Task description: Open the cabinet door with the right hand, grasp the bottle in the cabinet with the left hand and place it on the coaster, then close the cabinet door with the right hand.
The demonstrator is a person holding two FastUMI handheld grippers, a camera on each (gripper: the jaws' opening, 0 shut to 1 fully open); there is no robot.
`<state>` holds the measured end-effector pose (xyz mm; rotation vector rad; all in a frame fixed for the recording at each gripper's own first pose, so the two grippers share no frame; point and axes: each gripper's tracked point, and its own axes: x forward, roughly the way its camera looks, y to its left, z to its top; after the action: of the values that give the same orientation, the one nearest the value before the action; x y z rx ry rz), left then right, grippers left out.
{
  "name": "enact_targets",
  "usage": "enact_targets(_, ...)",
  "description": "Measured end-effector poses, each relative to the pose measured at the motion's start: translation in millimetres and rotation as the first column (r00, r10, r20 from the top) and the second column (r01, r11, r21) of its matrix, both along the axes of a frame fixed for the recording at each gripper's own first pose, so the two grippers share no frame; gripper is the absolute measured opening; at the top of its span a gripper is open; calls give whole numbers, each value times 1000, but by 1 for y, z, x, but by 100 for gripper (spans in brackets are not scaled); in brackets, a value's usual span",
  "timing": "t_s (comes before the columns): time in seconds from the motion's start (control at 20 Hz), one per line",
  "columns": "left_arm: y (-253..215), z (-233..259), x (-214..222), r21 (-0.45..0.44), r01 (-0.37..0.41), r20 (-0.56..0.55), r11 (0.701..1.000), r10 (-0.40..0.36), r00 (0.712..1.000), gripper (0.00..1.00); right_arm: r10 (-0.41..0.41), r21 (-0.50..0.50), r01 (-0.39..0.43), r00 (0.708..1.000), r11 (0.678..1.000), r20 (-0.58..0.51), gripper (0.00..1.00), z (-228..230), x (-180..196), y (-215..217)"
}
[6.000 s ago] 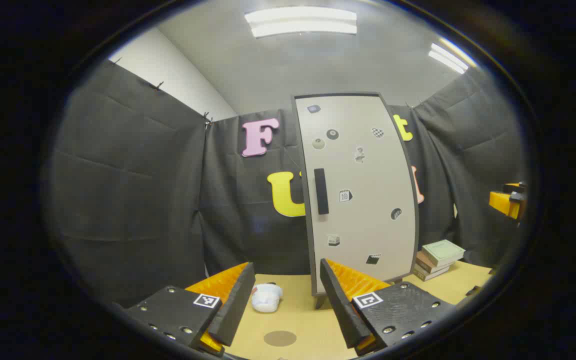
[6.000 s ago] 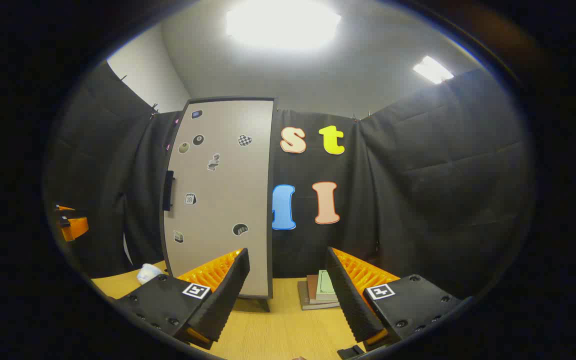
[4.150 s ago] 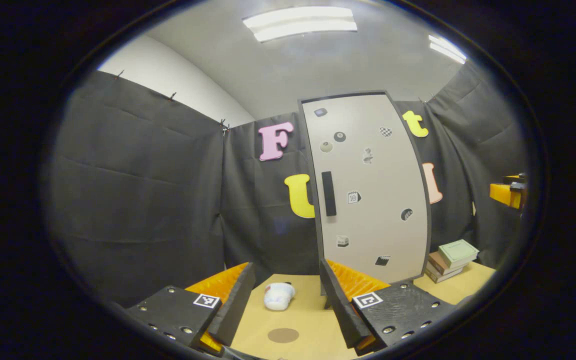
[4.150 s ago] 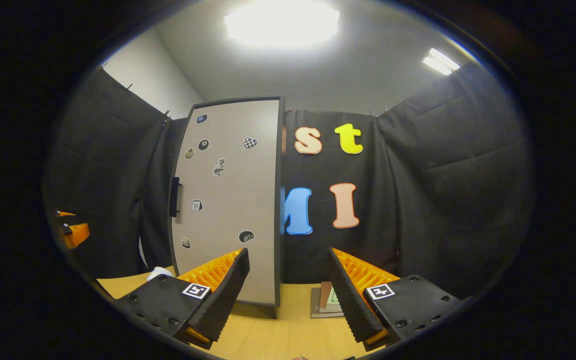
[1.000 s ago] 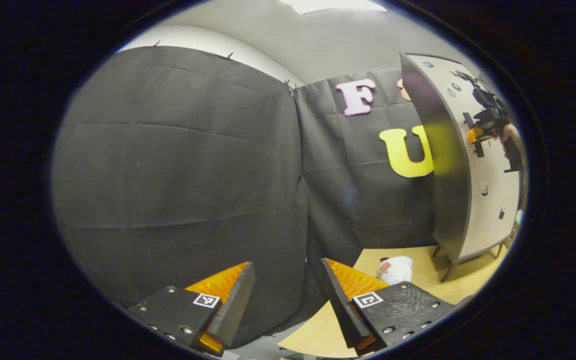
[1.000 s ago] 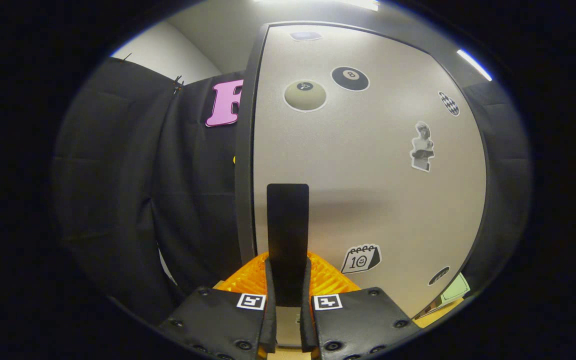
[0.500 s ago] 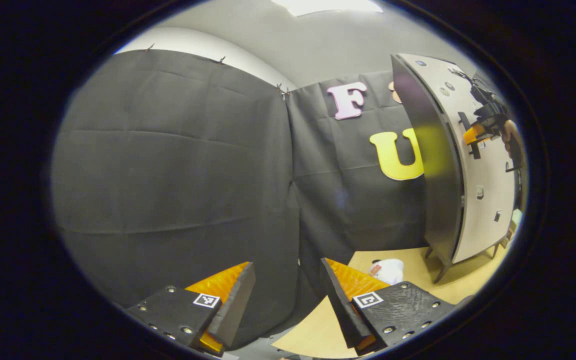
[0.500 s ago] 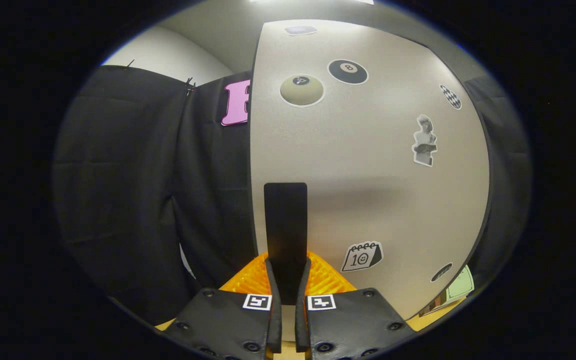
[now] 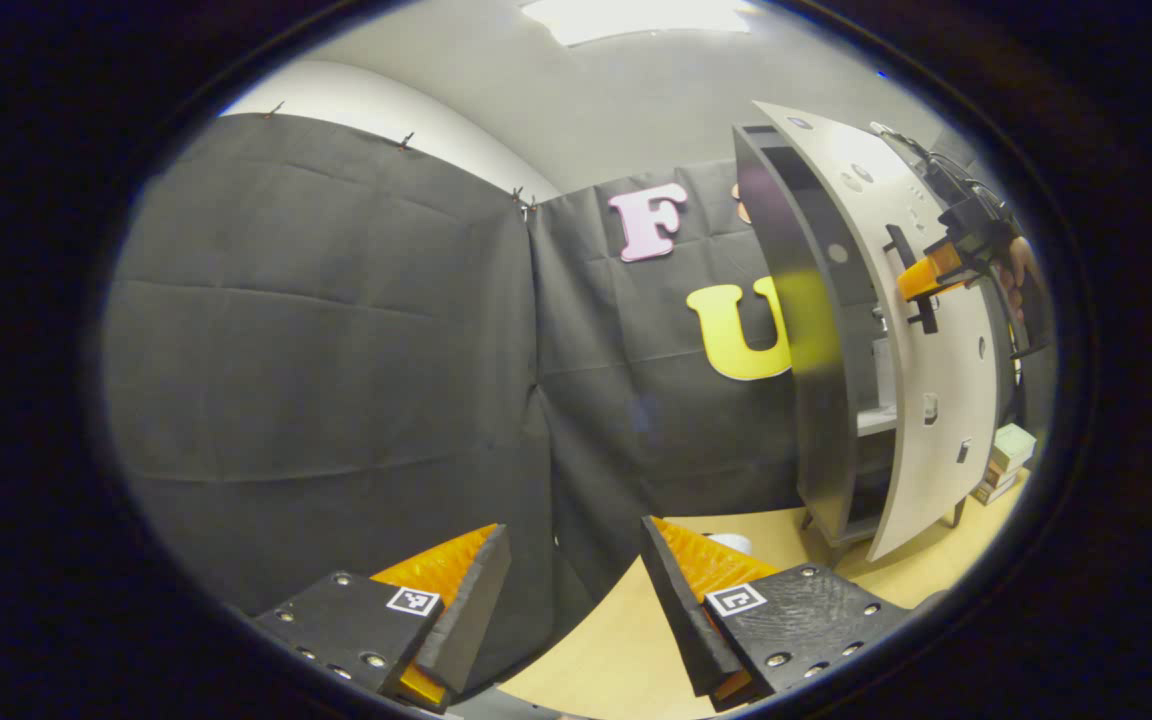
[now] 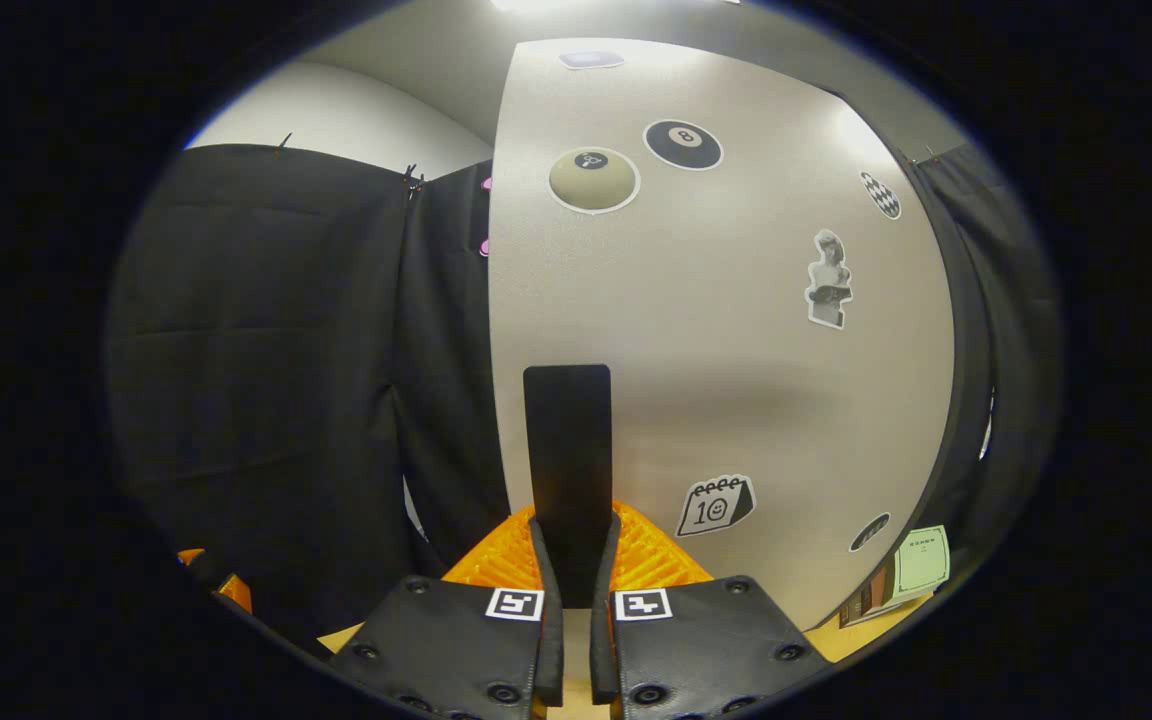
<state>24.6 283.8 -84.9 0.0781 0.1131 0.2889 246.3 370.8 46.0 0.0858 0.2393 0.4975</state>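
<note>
The cabinet door [image 10: 726, 330] is seen swung partly open, its long axis upright. The black vertical handle [image 10: 568, 460] is clamped between the right gripper [image 10: 570, 600] fingers. The left gripper [image 9: 573, 590] is held low over the tabletop [image 9: 626, 650], fingers spread and empty. Something pale, possibly the bottle [image 9: 881, 365], is glimpsed inside the cabinet [image 9: 816, 330].
</note>
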Motion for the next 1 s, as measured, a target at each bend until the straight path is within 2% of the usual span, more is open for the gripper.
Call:
enact_targets(0.25, -37, 15, -10, 7, 38, -4, 999, -38, 999, 80, 40, 5, -40, 999, 999, -6, 10, -1, -3, -9)
enact_targets(0.3, -44, 14, -15, 8, 45, -6, 999, -45, 999, 80, 47, 3, -47, 999, 999, -5, 12, -1, -4, -10)
enact_targets(0.85, -102, 34, -28, 18, 97, 5, 995, -97, 995, 81, 159, 8, -159, 987, 987, -26, 12, -1, -13, -33)
enact_targets(1.0, -132, 42, -25, 23, 130, 8, 991, -130, 991, 80, 183, 10, -183, 983, 983, -25, 12, -1, -17, -43)
